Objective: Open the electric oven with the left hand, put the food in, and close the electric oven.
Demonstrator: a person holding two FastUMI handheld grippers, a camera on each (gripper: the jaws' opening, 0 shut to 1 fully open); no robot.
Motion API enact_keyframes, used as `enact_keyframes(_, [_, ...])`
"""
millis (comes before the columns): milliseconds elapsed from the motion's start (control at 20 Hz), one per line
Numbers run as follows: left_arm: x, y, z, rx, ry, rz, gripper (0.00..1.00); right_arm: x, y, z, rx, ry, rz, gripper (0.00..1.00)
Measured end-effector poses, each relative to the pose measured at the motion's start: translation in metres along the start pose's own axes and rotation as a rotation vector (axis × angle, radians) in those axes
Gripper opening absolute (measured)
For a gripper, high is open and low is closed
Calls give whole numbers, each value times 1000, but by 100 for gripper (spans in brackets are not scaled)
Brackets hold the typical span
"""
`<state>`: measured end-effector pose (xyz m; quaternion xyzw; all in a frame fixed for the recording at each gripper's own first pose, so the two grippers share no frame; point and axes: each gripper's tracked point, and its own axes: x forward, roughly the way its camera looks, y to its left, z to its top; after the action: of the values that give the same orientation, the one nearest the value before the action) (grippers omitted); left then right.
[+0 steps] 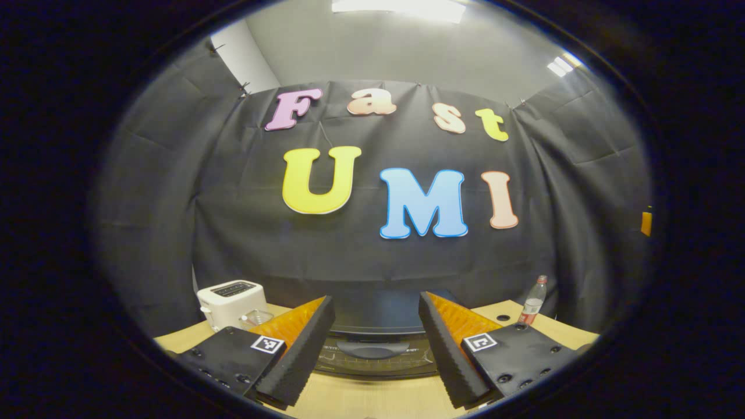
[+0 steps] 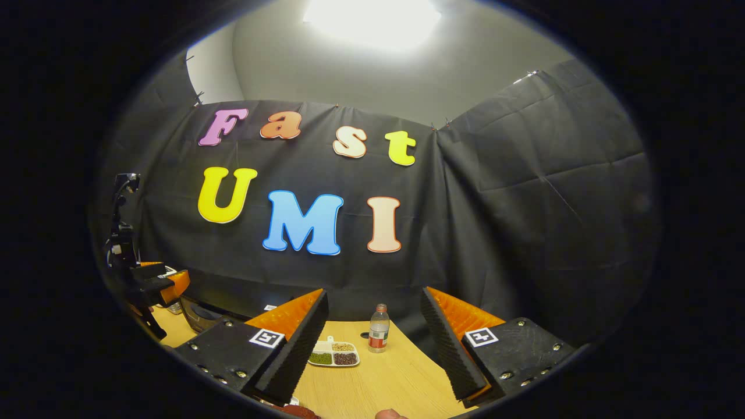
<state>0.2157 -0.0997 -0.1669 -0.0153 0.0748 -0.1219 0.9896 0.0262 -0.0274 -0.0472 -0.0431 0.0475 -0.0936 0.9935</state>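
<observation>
The task stands at its opening step, by my reading: the left gripper (image 1: 376,340) hovers with its jaws spread wide and nothing between them, aimed straight at the electric oven (image 1: 375,349), which sits dark and low on the counter (image 1: 372,398) just ahead. Its door looks closed, with a curved handle showing between the fingers, so the next move likely calls for lowering toward that handle, closing on it and pulling the door down. The right gripper (image 2: 372,343) is also wide apart and empty, held over the counter and facing a divided food tray (image 2: 333,354) with a plastic bottle (image 2: 378,329) just beside it; the tray is probably the food to go in. In the right gripper view the left gripper appears far off at the left edge, above the oven's dark corner. Much of the oven is cut off by the fingers and the lower edge of the view, so the door's hinge and controls cannot be made out. A white toaster (image 1: 231,302) stands to the oven's left.
</observation>
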Motion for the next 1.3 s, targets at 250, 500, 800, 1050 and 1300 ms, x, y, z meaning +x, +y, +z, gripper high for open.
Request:
enact_keyframes(250, [39, 1, -44, 0, 68, -28, 97, 2, 3, -6, -34, 24, -35, 97])
enact_keyframes(500, [69, 3, -84, -9, 141, -49, 96, 5, 5, -7, -43, 42, -57, 97])
enact_keyframes(800, [87, 10, -125, -2, 221, -39, 98, 6, 5, -10, -55, 51, -64, 97])
enact_keyframes(1050, [87, 7, -125, 45, 203, -52, 95, 6, 7, -12, -44, 61, -56, 97])
enact_keyframes(1300, [78, 9, -127, 21, 205, -47, 98, 4, 4, -11, -42, 52, -41, 97])
